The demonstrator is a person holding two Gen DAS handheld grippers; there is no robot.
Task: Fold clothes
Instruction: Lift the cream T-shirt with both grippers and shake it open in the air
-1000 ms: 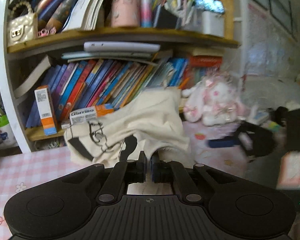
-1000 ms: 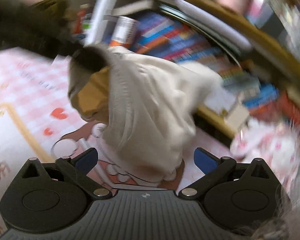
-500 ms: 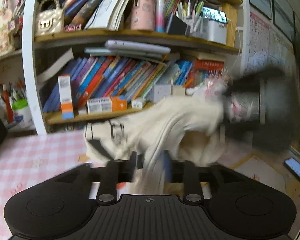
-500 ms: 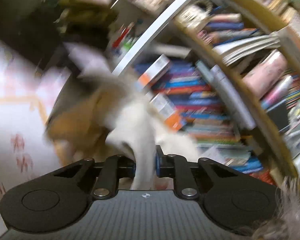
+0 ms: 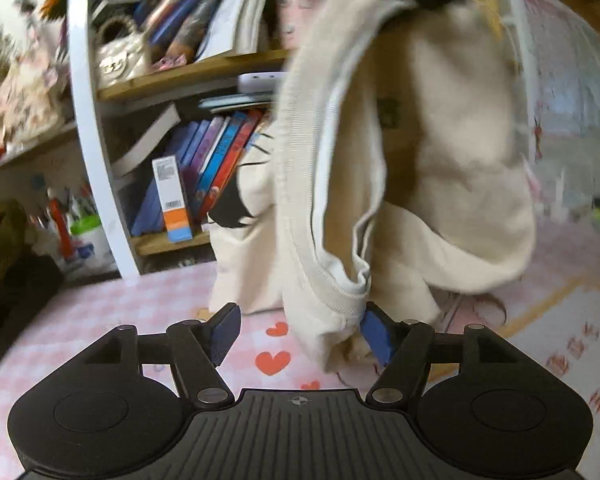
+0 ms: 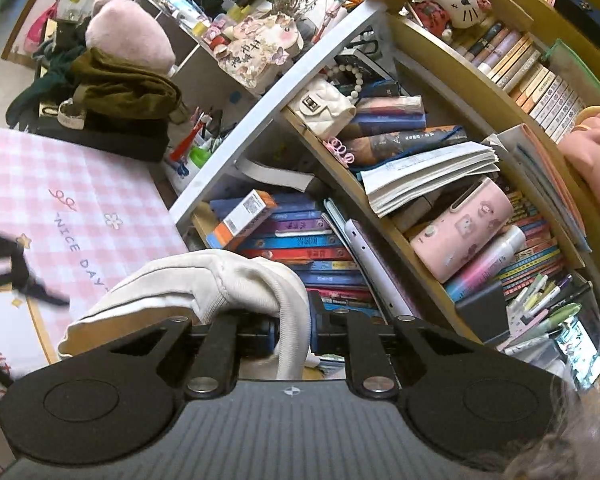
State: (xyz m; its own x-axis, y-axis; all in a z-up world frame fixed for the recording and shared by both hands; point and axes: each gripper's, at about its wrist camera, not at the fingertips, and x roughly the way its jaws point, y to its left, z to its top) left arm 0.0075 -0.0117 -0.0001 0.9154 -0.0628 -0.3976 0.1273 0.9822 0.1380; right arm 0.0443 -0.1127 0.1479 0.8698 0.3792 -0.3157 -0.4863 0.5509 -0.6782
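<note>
A cream sweatshirt (image 5: 440,168) with a black print hangs in the air in the left wrist view, held up from the top right; its lower hem reaches the pink checked cloth. My left gripper (image 5: 300,334) is open, and the ribbed edge of the sweatshirt drapes against its right finger (image 5: 374,336). My right gripper (image 6: 294,330) is shut on a ribbed fold of the same sweatshirt (image 6: 220,280) and holds it high, level with the bookshelf.
A bookshelf (image 6: 400,184) packed with books, a pink case and pens stands close behind. The pink checked tablecloth (image 5: 112,312) with red hearts lies below. A pile of dark and olive clothes (image 6: 120,92) sits at the cloth's far left.
My left gripper has opened and let go of the sweatshirt. My right gripper, shut on the garment, has lifted it well above the table so it now hangs.
</note>
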